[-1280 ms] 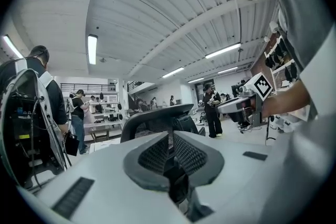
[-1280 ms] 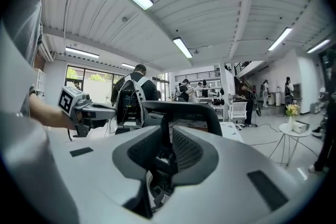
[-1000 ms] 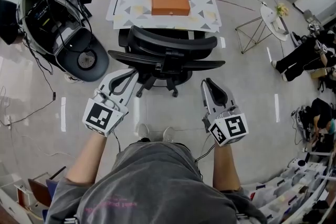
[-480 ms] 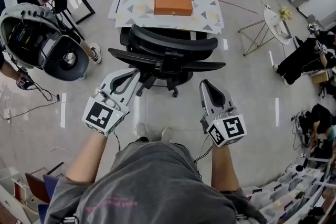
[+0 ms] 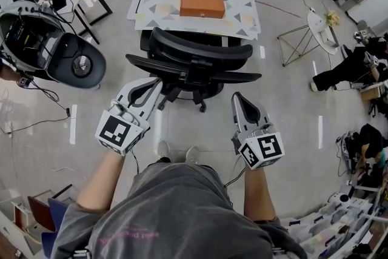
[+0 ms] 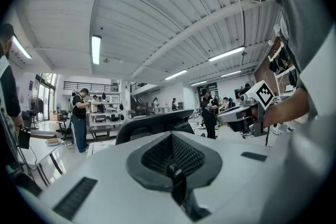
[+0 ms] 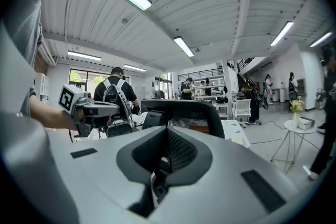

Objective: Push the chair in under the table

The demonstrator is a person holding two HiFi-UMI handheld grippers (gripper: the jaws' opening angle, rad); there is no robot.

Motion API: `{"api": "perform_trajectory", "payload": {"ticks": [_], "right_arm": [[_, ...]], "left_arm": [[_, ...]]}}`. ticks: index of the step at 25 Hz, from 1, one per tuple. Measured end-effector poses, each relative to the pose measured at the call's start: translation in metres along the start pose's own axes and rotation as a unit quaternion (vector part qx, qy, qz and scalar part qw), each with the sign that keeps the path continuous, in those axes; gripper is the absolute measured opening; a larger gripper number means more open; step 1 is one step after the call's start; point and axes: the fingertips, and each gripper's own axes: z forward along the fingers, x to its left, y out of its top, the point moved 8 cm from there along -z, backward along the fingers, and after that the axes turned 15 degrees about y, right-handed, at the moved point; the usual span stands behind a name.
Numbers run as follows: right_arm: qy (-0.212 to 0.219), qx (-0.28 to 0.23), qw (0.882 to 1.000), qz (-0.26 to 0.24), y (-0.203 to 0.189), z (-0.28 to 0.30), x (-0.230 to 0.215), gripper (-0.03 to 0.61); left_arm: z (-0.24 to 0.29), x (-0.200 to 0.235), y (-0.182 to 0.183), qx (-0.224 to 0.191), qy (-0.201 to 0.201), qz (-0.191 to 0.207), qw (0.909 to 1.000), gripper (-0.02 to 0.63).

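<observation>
Now the left gripper (image 5: 151, 87) and right gripper (image 5: 239, 99) are both pinched together and empty, the right's jaws having just closed on nothing. Both sit just behind the chair (image 5: 194, 73), which stands at the near edge of the table (image 5: 242, 16). We should press evenly on its backrest (image 5: 200, 47) and push straight.

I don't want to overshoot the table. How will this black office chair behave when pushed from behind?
The chair should roll easily: its star base looks castered and the floor is smooth. Pushed off-centre, it may swivel instead of going straight. Its backrest looks like mesh, so may flex slightly.
</observation>
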Motion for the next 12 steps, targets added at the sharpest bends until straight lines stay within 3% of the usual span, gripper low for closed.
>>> {"api": "perform_trajectory", "payload": {"ticks": [12], "right_arm": [[0.000,0.006,1.000,0.002,-0.0007,0.0026,-0.0043,0.005]], "left_arm": [[-0.0001,0.0017,-0.0021,0.005,0.006,-0.002,1.0000,0.000]]}}
